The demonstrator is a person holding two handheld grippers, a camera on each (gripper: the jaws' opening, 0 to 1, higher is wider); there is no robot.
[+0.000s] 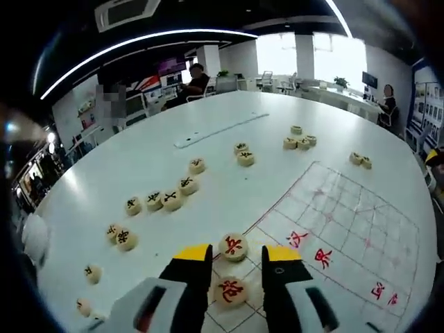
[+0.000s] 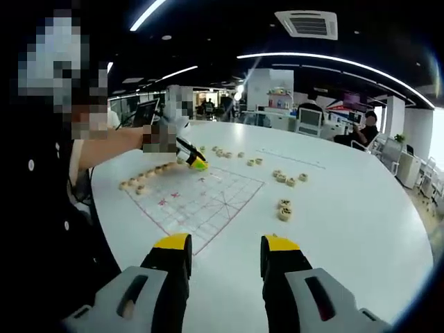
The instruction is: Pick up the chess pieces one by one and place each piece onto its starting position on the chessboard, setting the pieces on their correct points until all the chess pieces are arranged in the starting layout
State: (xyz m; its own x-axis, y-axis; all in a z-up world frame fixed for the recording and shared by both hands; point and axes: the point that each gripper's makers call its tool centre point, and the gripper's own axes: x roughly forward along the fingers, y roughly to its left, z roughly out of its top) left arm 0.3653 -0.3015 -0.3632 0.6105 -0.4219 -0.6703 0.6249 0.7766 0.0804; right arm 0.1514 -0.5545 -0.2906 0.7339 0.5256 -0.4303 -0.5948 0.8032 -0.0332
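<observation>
Left tongs (image 1: 236, 258) open around red-marked round piece (image 1: 230, 291); right tongs (image 2: 225, 244) open, empty

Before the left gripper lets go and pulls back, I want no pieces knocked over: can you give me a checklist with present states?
1. Left gripper jaws astride the round wooden piece with a red character: ok; contact cannot tell.
2. That piece over the white chessboard sheet with red lines: ok; exact point cannot tell.
3. Neighbouring red-marked wooden piece close ahead of the jaws: not ok, little room.
4. Right gripper open, holding nothing, off the board: ok.
5. Loose black-marked wooden pieces lying off the sheet: ok.
</observation>
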